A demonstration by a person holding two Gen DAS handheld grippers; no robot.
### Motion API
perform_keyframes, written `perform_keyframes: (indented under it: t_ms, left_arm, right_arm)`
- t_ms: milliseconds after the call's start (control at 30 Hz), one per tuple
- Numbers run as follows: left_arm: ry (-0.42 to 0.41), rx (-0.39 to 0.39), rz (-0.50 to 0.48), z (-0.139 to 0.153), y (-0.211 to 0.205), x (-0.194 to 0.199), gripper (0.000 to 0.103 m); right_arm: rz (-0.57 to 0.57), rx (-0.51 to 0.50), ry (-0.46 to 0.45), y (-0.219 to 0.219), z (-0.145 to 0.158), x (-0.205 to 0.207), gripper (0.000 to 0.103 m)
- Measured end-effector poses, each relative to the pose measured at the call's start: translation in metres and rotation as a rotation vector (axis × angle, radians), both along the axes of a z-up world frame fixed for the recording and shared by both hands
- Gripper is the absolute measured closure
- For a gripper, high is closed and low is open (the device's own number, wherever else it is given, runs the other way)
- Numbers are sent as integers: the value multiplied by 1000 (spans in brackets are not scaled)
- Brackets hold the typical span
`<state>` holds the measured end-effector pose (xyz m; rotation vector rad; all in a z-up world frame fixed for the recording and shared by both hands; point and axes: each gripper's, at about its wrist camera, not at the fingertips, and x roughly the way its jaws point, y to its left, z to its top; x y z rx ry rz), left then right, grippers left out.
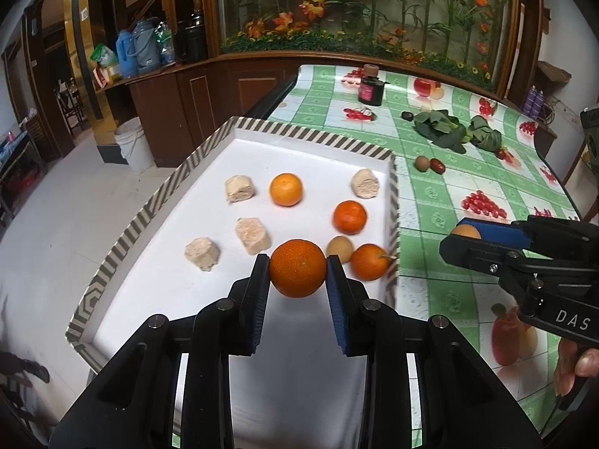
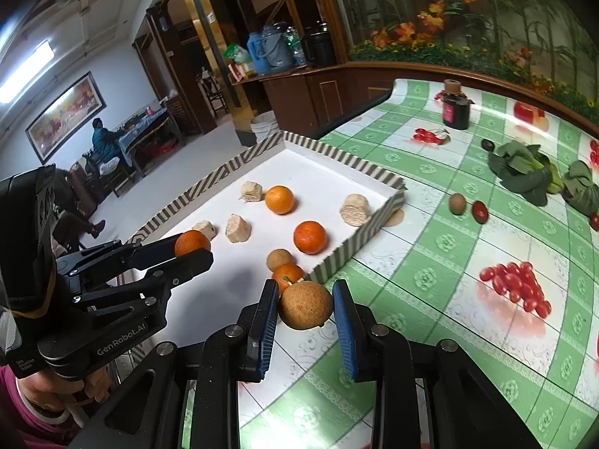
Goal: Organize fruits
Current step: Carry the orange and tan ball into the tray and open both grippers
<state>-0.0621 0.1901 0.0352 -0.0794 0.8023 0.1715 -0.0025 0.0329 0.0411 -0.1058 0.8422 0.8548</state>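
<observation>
Orange (image 1: 297, 267) clamped in downward-tilted left claw (image 1: 298, 280), seemingly above tray (image 1: 299, 138).

oranges (image 1: 285, 189) in tray (image 1: 314, 138), greens (image 1: 441, 127) behind

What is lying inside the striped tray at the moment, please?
Inside the striped tray lie three oranges, one round brown fruit and four beige chunks. The held orange hides the floor behind it.
</observation>
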Motion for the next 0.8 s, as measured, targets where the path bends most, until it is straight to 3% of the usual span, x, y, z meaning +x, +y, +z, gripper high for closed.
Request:
perform_keyframes:
  t_ms: [800]
  left_arm:
    - [72,-68,67,-25,44,-3,74]
  right_arm:
    - [136,-62,-14,80,-9,23,75]
